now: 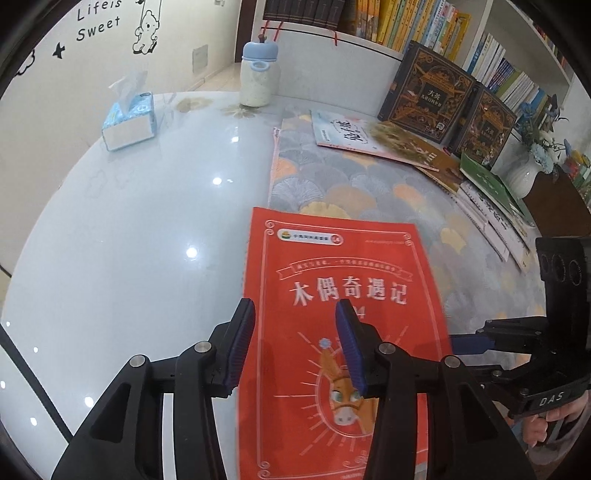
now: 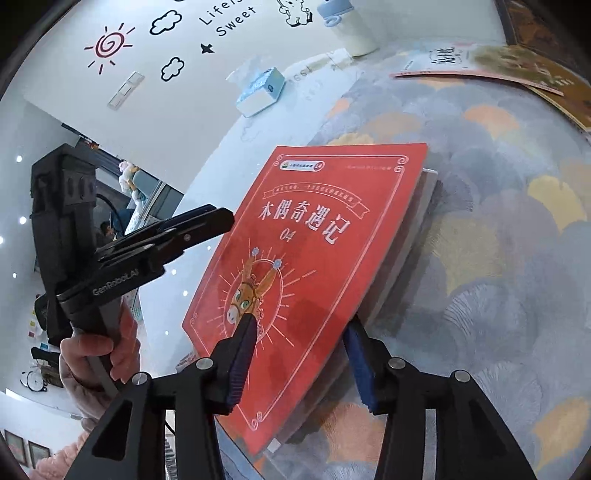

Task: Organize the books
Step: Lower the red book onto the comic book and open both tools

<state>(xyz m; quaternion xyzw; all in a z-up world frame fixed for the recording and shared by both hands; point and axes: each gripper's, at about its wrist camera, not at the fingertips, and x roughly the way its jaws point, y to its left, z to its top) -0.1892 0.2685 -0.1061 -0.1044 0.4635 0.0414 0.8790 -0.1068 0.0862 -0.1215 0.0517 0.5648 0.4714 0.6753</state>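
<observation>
A red book [image 1: 343, 295] with a donkey drawing lies face up on top of a small pile of thin books [image 2: 410, 254] on the patterned mat [image 2: 498, 221]. My left gripper [image 1: 295, 304] is open above the book's left edge, one finger [image 1: 242, 332] off the cover and the other over it. In the right wrist view the left gripper [image 2: 207, 221] shows side on, held by a hand in a pink sleeve. My right gripper [image 2: 300, 325] stands open at the pile's near right edge, with one pad [image 2: 242, 354] over the cover and the other [image 2: 360, 365] beside the edge.
A tissue box [image 1: 129, 122] and a blue-lidded bottle [image 1: 258, 74] stand at the back of the glossy table [image 1: 129, 240]. Loose books [image 1: 354, 136] lie at the back right beside two dark upright volumes [image 1: 428, 92], a spread of books [image 1: 491, 221], a white vase [image 1: 524, 173] and a bookshelf [image 1: 406, 22].
</observation>
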